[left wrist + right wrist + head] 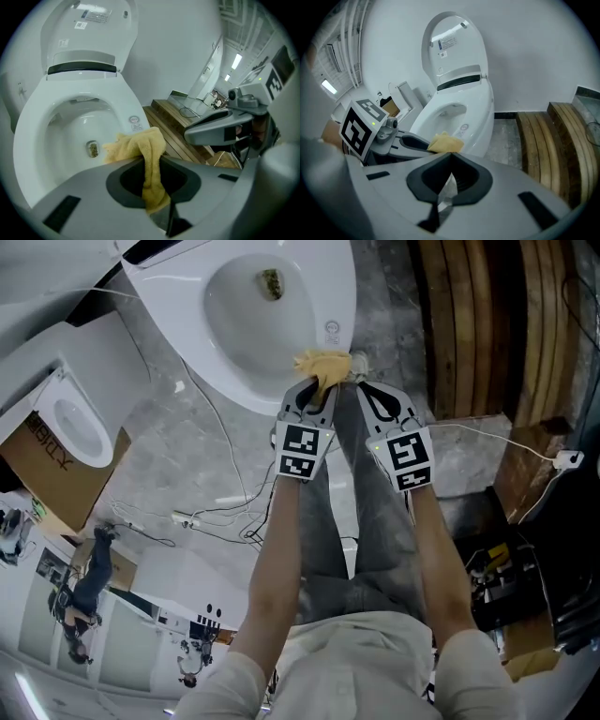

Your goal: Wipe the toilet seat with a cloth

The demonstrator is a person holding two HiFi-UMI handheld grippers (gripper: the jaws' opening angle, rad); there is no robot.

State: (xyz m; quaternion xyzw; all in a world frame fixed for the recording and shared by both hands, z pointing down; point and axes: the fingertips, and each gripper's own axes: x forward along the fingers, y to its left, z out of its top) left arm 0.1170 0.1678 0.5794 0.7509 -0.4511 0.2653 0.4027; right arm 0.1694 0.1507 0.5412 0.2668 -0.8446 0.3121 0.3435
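Where the left gripper [146, 161] pinches it, the cloth [136, 144] bunches — yellow.

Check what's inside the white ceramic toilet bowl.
A brownish-green clump sits at the drain of the white ceramic toilet bowl. The yellow terry cloth drapes over the front rim, hiding the surface beneath it.

Far right: brown wooden slats [487, 324], side by side on a raised step. Far left: a cardboard box [56, 474], a white oval piece [80, 427] over its top. Across the grey marble floor [169, 437], near the middle: thin white cables [220, 512], loosely tangled. At the right edge: a white plug [568, 459] on a cord.
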